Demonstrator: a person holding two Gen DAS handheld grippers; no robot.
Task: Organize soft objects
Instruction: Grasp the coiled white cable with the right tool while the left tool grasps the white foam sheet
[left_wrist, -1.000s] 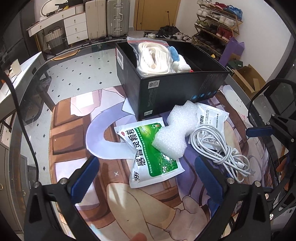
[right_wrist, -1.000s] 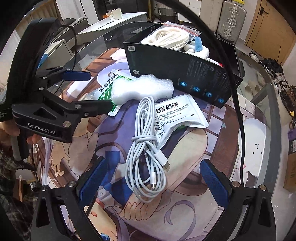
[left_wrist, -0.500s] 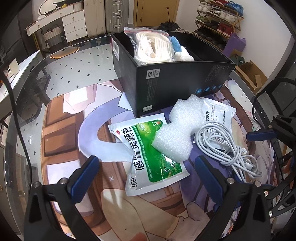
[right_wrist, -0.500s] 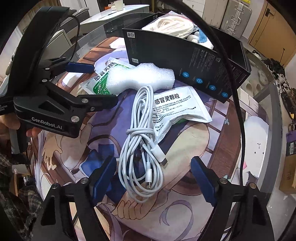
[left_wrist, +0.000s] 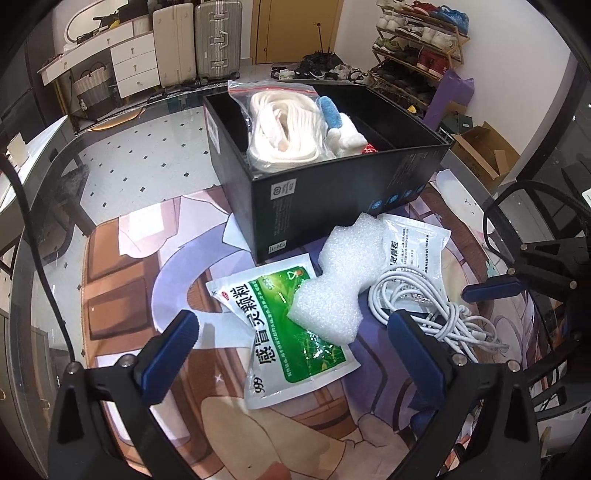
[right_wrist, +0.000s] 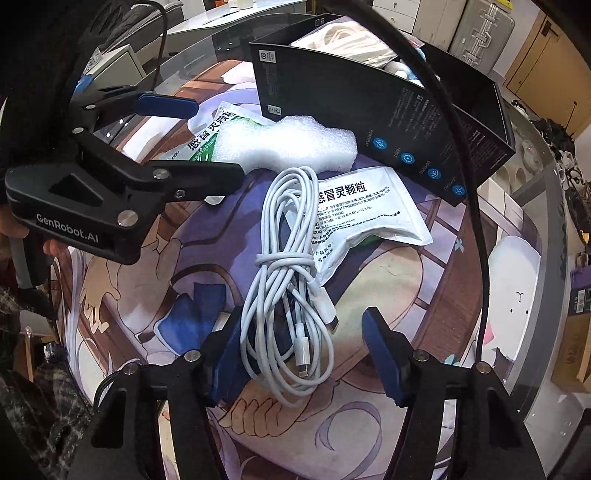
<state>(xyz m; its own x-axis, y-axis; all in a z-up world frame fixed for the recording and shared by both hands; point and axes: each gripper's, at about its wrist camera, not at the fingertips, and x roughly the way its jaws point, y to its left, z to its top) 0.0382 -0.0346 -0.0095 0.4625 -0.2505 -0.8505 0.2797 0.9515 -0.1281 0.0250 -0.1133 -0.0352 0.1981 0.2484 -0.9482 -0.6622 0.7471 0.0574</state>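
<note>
The right gripper (right_wrist: 301, 345) has just been closing, its jaws half spread around the white cable bundle (right_wrist: 290, 280), pads not yet pressing. The left gripper (left_wrist: 291, 345) hovers spread over the green sachet (left_wrist: 295, 332), where white foam (left_wrist: 340, 284) overlaps it beside the black box (left_wrist: 332, 188).

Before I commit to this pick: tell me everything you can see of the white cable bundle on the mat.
The white cable bundle is a thin, glossy charging cable coiled into long loops and cinched round its middle by a wrap of its own cord. Two plug ends show near its lower part. It lies flat on the printed mat, its upper loops over the white sachet and reaching the foam piece. The right gripper, jaws just closing, straddles its lower loops without squeezing yet.
</note>
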